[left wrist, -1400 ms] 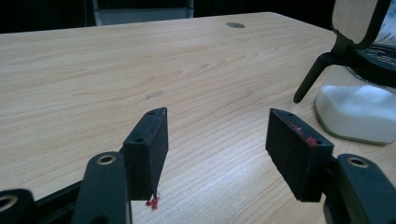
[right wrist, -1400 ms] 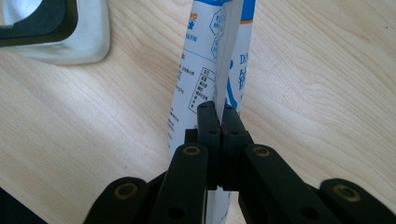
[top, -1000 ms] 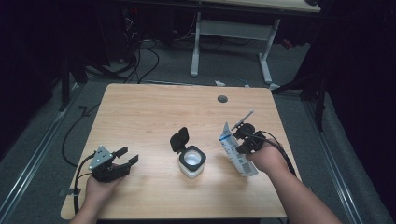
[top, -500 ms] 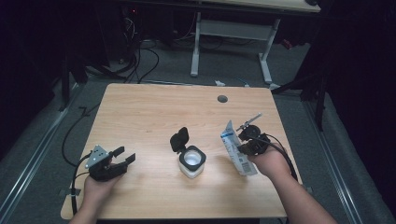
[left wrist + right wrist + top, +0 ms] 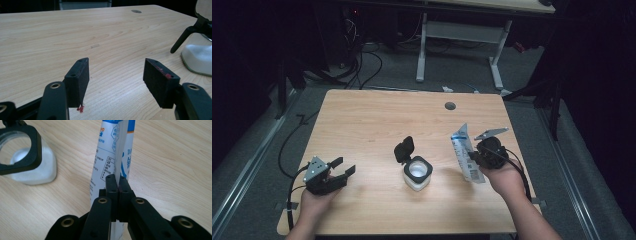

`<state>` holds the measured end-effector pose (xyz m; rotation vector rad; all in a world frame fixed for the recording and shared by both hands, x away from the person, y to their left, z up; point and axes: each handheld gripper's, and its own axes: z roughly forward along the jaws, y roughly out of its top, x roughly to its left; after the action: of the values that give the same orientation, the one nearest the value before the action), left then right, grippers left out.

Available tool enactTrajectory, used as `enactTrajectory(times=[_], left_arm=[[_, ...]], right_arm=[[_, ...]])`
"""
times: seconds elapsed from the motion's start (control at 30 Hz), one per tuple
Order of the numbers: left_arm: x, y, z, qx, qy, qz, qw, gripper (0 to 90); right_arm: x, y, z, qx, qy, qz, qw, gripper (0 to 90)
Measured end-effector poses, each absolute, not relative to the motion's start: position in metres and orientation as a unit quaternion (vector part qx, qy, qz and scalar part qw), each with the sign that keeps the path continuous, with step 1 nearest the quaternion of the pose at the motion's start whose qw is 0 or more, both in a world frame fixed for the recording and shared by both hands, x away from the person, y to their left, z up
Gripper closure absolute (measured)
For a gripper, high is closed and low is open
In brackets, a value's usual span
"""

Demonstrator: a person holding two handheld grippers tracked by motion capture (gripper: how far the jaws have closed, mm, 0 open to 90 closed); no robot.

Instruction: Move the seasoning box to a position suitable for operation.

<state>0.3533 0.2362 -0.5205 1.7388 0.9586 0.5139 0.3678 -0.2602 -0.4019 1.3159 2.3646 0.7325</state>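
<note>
Print on the pouch (image 5: 113, 150) pinched by right hand-held gripper (image 5: 117, 180) seems illegible.

One bench (image 5: 377, 120), light wood, with one round hole (image 5: 450, 106) near its far edge. On it, one clear container (image 5: 417, 174) with white contents, bearing one black flip lid (image 5: 404, 149) swung open. One white-and-blue packet (image 5: 464, 155), held upright. Two grippers: the left gripper (image 5: 343, 168) and the right gripper (image 5: 474, 156), each with two black fingers (image 5: 79, 77). Two hands: one left hand (image 5: 314, 202), one right hand (image 5: 502, 177). One second table (image 5: 462, 7) beyond on the floor, showing two white legs.
</note>
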Motion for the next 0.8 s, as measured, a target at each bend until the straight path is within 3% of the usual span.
enactTrajectory(times=[0.8], left_arm=[[0.352,0.231,-0.524,0.743,0.380,0.216,0.507,40.5]], right_arm=[[0.342,-0.283,-0.429,0.487,0.760,0.376,0.208,89.8]])
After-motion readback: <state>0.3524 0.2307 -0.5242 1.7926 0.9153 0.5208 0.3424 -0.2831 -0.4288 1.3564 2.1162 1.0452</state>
